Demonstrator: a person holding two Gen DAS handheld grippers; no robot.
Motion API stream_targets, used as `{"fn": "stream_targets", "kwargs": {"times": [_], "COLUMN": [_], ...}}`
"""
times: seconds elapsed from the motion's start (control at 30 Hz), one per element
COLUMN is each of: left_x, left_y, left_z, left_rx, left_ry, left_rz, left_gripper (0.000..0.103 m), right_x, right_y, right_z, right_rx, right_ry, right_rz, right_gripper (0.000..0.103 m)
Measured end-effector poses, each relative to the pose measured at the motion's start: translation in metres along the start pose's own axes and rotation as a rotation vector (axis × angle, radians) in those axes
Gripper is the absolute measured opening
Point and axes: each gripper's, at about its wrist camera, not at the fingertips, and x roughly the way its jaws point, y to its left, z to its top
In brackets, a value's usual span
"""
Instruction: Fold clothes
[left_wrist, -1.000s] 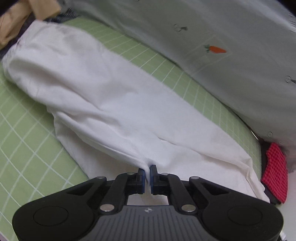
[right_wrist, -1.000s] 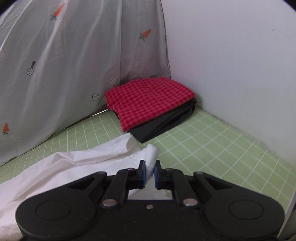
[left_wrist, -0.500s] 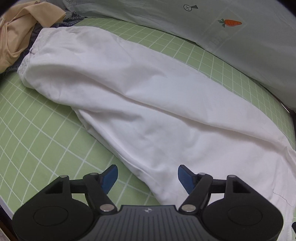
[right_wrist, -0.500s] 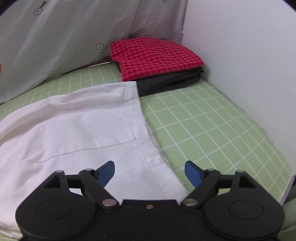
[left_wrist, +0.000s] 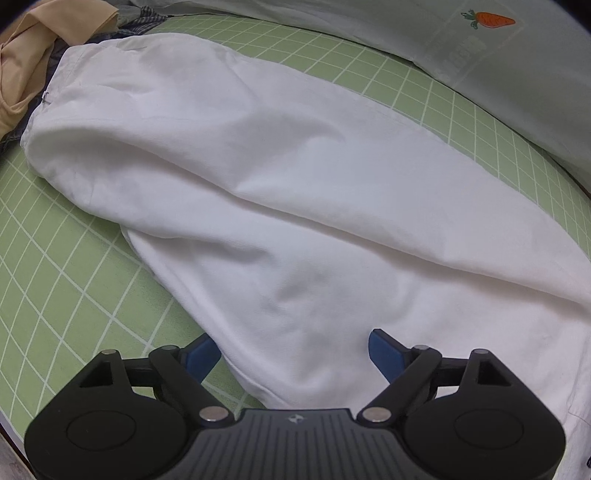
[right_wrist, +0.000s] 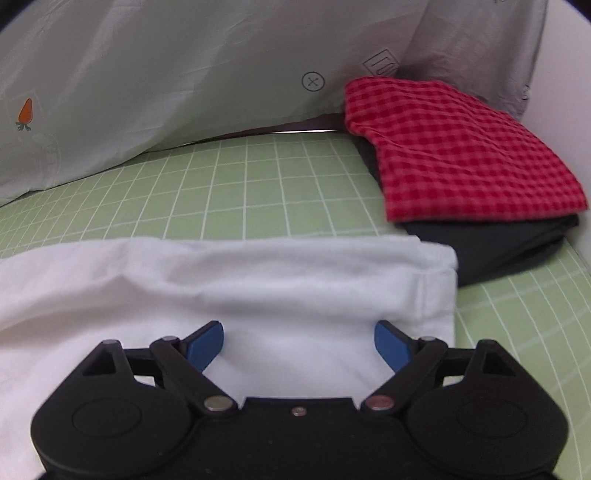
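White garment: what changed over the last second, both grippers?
Both let go. The left gripper and right gripper were pinched shut on the white garment a second ago; their jaws have just been opening and now stand wide with cloth below, unpressed. The garment dropped from bunched and lifted to lying spread on the green mat. The red checked stack stayed put.

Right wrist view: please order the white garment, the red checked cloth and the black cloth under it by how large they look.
1. white garment, though it lies nearest the camera
2. red checked cloth
3. black cloth, mostly covered
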Motion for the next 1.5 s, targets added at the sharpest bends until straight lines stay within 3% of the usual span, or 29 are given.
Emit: {"fn": "stream_targets", "kwargs": {"times": [0.1,0.27,0.4,0.57,0.9,1.13,1.37,1.5], "left_x": [0.002,-0.005,-0.016,-0.033,-0.064,-0.081,-0.090,-0.090], "left_y": [0.001,0.009,0.022,0.042,0.090,0.138,0.189,0.217], "left_z": [0.002,0.002,-0.002,-0.017,-0.059,-0.055,-0.041,-0.023], "left_rx": [-0.012,-0.032,-0.056,-0.080,-0.017,0.052,0.127,0.149], "left_ry": [0.006,-0.017,-0.047,-0.077,-0.088,-0.105,-0.144,-0.168], "left_rz": [-0.005,-0.015,-0.023,-0.042,-0.068,-0.076,-0.079,-0.087], "left_gripper": [0.087,0.087,0.087,0.088,0.091,0.093,0.095,0.095], "right_x": [0.024,0.028,0.000,-0.047,-0.132,-0.162,-0.166,-0.154], "right_y": [0.001,-0.003,0.003,0.025,0.125,0.207,0.287,0.315], "right_z": [0.020,0.034,0.011,-0.045,-0.135,-0.167,-0.180,-0.174], "right_rx": [-0.012,0.063,0.103,0.109,-0.073,-0.220,-0.331,-0.319], "right_ry": [0.001,-0.017,-0.029,0.012,0.046,0.060,0.046,0.040], "right_rz": [0.016,-0.002,-0.025,-0.013,0.122,0.187,0.126,0.085], "right_gripper": [0.101,0.102,0.102,0.102,0.102,0.102,0.102,0.102]}}
